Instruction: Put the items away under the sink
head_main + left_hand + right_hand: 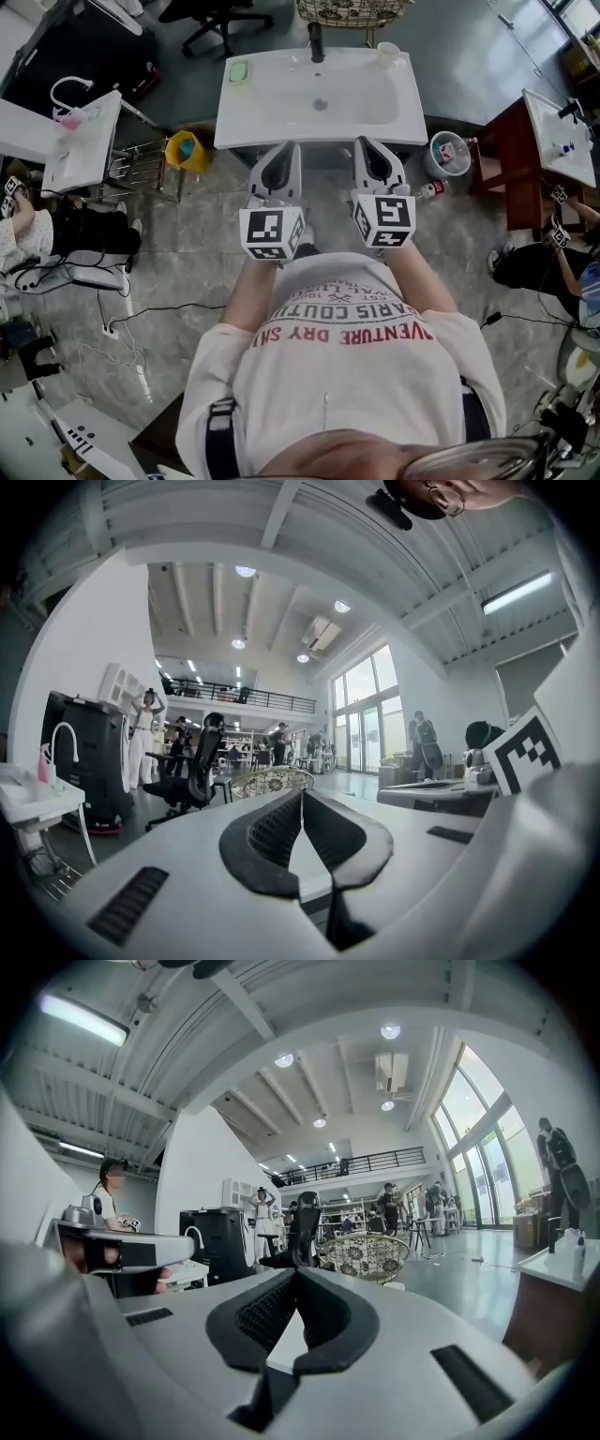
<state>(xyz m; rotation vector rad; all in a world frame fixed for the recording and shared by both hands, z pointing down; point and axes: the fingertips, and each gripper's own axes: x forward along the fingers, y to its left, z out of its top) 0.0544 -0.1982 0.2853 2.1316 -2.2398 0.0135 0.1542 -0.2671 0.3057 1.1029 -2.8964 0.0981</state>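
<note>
Hovering before white rectangular sink (281,108): left gripper (286,152), right gripper (367,147), jaws pressed together, empty.

I see sink (272,98) rim straight ahead, blocking level path; basin top open, only faucet (316,42), cup (388,53), green soap (238,70) along back; yellow bucket (184,150) crowds floor (187,244) left of sink; white bin (451,153), bottle (429,190) crowd right; floor beside me passable

Readable only in part, upside down on white fabric T-shirt (347,384) below white rectangular washbasin (281,127): red capitals "VENTURE DRY"; nearer washbasin, grey capitals "ARIS COUT". Rest of print illegible.
</note>
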